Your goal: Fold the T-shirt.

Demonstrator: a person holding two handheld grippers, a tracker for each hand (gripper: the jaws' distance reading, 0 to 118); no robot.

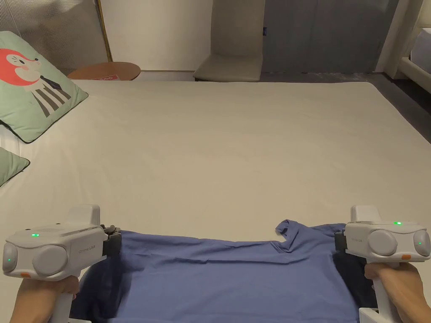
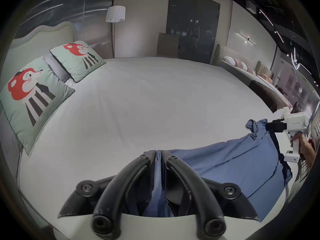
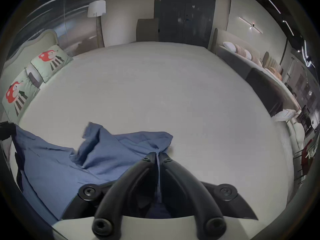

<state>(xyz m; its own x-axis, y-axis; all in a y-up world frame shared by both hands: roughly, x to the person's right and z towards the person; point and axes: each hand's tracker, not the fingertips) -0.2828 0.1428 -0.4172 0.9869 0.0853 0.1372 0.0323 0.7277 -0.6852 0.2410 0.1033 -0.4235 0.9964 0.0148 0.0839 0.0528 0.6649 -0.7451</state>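
Over the near edge of the bed [image 1: 235,143] I hold one blue T-shirt [image 1: 235,277], stretched between my two tools. My left hand-held gripper [image 2: 158,154] has both jaws pinched together on one top corner of the cloth; my right hand-held gripper [image 3: 157,156] is clamped the same way on the other corner, just beside a bunched sleeve. I count two green cushions [image 2: 34,94] at the headboard — both printed with a red-headed animal — and one floor lamp [image 2: 115,14].
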